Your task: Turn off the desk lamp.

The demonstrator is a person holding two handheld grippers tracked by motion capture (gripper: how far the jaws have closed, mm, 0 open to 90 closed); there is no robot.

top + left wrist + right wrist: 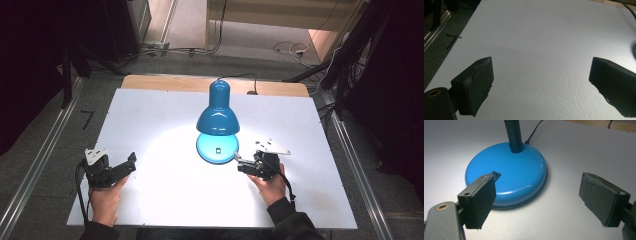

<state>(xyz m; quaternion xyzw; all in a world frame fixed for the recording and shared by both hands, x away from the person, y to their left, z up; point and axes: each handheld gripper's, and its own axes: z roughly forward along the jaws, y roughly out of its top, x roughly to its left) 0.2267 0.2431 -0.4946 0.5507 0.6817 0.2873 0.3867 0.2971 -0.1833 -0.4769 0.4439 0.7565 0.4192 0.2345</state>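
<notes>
**Lamp on, right claw at its switch**

While both claws sit low over the white board, items run L to R:

1. Left gripper: jaws released wide, nothing btwn them; parked near L edge, prob. kept out of the way. Bare board ahead, plenty of room.
2. Blue desk lamp: centre, toward the far edge, lit, shade tipped down over its round base. Rocker switch on base top; cord trails off the back.
3. Right gripper: jaws apart, empty; one jaw over the base rim by the switch, other off to the side. Likely there to press it. Open board to R.
</notes>
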